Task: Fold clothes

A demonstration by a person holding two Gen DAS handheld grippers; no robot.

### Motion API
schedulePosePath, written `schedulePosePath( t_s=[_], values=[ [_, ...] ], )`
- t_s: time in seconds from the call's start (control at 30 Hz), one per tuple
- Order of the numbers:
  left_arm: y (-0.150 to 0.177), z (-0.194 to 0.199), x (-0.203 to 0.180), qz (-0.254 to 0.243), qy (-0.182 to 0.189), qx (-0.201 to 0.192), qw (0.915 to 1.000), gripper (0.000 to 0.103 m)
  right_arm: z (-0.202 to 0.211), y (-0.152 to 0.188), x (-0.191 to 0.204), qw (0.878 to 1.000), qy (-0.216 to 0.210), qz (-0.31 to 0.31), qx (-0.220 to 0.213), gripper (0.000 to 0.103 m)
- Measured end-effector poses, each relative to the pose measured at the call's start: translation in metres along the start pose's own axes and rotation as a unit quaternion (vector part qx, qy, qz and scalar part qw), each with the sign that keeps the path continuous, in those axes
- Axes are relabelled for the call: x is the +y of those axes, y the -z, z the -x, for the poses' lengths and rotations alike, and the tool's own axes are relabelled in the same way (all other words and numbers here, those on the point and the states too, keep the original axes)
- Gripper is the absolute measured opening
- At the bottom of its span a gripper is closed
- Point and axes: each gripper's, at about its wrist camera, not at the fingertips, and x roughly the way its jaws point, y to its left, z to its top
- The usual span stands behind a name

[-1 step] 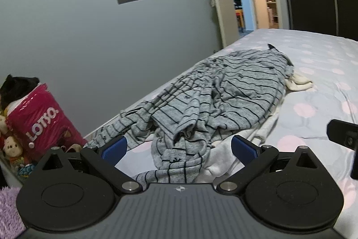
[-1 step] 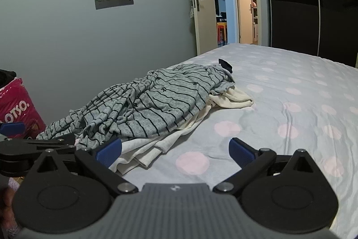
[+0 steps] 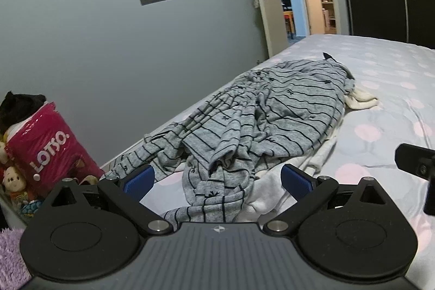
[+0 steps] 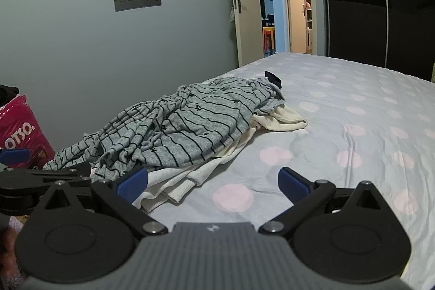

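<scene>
Clutter sits far left, off the bed: a pink LOTSO bag (image 3: 51,151) w/ plush toys (image 3: 12,181) beside it, against the grey wall (image 3: 108,45); none of it is part of the job. Next over, the left gripper (image 3: 217,180) hovers at the near end of the heap, fingers (image 3: 137,178) spread wide, nothing between them yet; the striped grey garment (image 3: 272,124) lies crumpled right ahead, its near tail running in between the fingers. Under it sits a cream garment (image 4: 190,178), edges poking out at the near side & at the far end; a small dark item (image 4: 273,78) shows at the far tip, too small to identify. Right gripper (image 4: 213,184) is also wide open & empty, over bare spotted bed sheet (image 4: 353,127), just beside the cream edge; the left gripper's arm shows at the left edge of the right view, so the two tools are near each other. Folding looks not yet begun: heap unsorted, nothing spread flat.

Risks, judged from here: the two garments overlap, so a deep pinch by the left fingers could take cream cloth along w/ the grey & drag both; the grey piece is bunched, so a grab at a random fold rather than a hem or shoulder would probably lift a twisted lump, not a flat panel; heap lies near the bed's left edge, so a pull that way may spill cloth to the floor; a low pinch on the right could catch the sheet itself; w/ the grippers this near, crossing paths may knock them together.
</scene>
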Motion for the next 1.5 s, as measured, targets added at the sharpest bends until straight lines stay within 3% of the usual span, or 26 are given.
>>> schedulePosePath(
  t_s=[0.4, 1.1, 1.5],
  values=[
    [-0.001, -0.001, 0.01, 0.046, 0.037, 0.017, 0.9981, 0.101, -0.004, 0.002, -0.008, 0.999, 0.004, -0.046, 0.001, 0.102],
    [0.0, 0.001, 0.022, 0.067, 0.046, -0.001, 0.9966, 0.099, -0.005, 0.007, 0.006, 1.0, 0.0, -0.001, -0.004, 0.102],
    [0.0, -0.005, 0.022, 0.059, 0.059, 0.012, 0.9965, 0.099, -0.013, 0.01, 0.011, 1.0, 0.008, 0.016, 0.006, 0.102]
  ],
)
